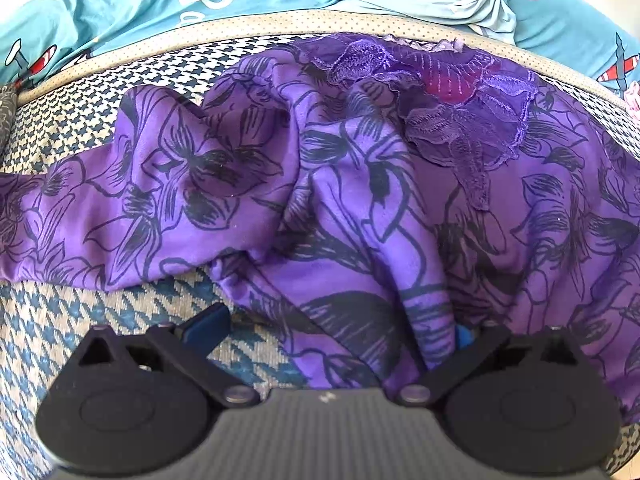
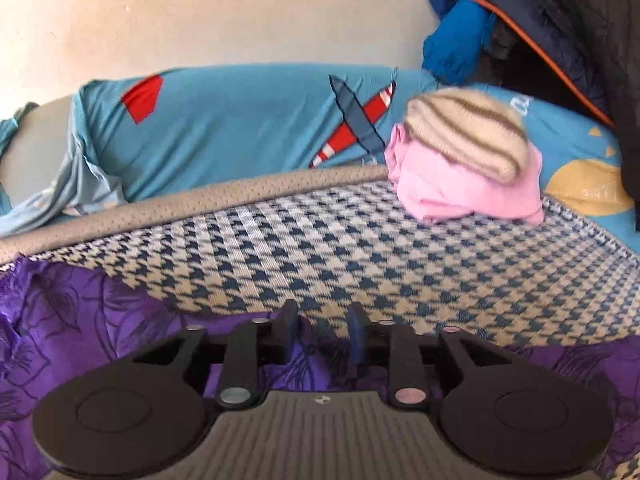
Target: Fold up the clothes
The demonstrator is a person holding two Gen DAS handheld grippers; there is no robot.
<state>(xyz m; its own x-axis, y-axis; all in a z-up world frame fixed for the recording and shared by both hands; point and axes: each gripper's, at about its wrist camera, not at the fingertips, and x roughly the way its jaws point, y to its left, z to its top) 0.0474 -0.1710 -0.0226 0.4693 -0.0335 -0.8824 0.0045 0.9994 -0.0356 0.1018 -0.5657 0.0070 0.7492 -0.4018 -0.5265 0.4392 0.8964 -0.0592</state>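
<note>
- Left gripper (image 1: 332, 332) nearest the lens: jaws wide apart, nothing clamped. One blue pad sits on bare cover, the other is half buried under a fold of the garment (image 1: 328, 184), so prob. lined up to pinch that near hem fold.
- Garment = purple w/ black flower print, lace patch (image 1: 460, 108) near its far edge. Lies crumpled, not flat, across the checked cover (image 1: 68, 128) of what looks like a bed or sofa; far edge almost at the beige piping (image 1: 240, 28), near edge under both grippers.
- Ridges run through the middle and a flap trails toward the left edge, so it needs spreading before any fold. Judged: early in the task for this piece.
- Right gripper (image 2: 324, 330) over the garment's right side; jaws close but w/ a gap. Purple cloth shows in the gap; can't tell if it's actually clamped.
- Both low at the near hem, likely so the piece can be lifted and pulled flat from one side.
- Pink folded piece (image 2: 472, 188) w/ striped knit (image 2: 464, 136) stacked on it at the cover's far right corner, well apart from the garment: looks like the done pile, parked out of the way.
- Teal sheet (image 2: 240, 132) beyond the piping, jackets (image 2: 540, 20) hang above; not in play.
- Risk: slippery-looking cloth, may slide out of a shallow pinch.
</note>
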